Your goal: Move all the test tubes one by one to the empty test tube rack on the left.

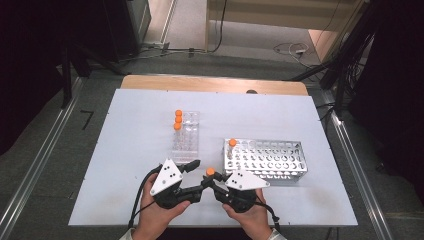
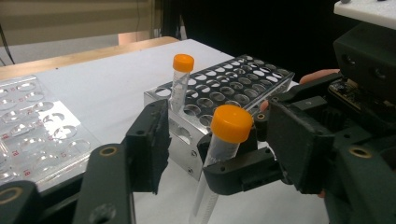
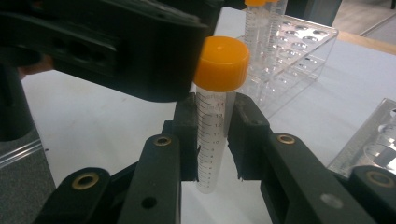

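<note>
My right gripper (image 3: pixel 212 140) is shut on a clear graduated tube with an orange cap (image 3: pixel 222 63) and holds it upright just above the white table (image 1: pixel 135 150). In the high view the held tube (image 1: pixel 210 172) sits between the two hands near the table's front edge. My left gripper (image 2: pixel 217 137) faces it with one jaw on each side of the tube (image 2: pixel 231 123). Its pads do not touch the tube, so it is open. In the high view the left gripper (image 1: pixel 196 176) stands to the left of the right gripper (image 1: pixel 213 179).
A metal rack (image 1: pixel 267 159) with one orange-capped tube (image 1: pixel 232 145) in its left corner stands right of centre. A clear plastic rack (image 1: pixel 186 140) behind the grippers holds three capped tubes (image 1: pixel 178 120). Cables and dark stands lie beyond the table.
</note>
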{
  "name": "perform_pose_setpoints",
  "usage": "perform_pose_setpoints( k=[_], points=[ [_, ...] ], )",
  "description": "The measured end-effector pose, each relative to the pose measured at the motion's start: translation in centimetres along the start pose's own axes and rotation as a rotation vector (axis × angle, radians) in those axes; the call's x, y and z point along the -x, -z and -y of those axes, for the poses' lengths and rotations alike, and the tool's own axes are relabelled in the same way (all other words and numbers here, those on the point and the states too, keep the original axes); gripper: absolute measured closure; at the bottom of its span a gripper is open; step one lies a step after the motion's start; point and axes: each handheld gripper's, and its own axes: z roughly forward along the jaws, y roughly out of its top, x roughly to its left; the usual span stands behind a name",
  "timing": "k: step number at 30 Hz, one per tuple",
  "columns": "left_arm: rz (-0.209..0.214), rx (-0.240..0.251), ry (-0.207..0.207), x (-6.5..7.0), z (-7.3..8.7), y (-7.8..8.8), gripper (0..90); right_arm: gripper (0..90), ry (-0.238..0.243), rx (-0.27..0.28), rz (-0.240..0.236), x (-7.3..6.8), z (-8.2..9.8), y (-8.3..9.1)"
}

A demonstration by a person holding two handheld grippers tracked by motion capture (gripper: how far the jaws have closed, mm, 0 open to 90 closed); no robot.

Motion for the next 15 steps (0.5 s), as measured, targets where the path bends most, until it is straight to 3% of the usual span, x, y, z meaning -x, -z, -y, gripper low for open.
perform_pose_setpoints(
  k=[15],
  points=[
    [0.005,-0.007,-0.045,0.24,0.25,-0.40,63.0,71.9,0.006,0.004,-0.010,-0.34,-0.23,-0.24]
  ],
)
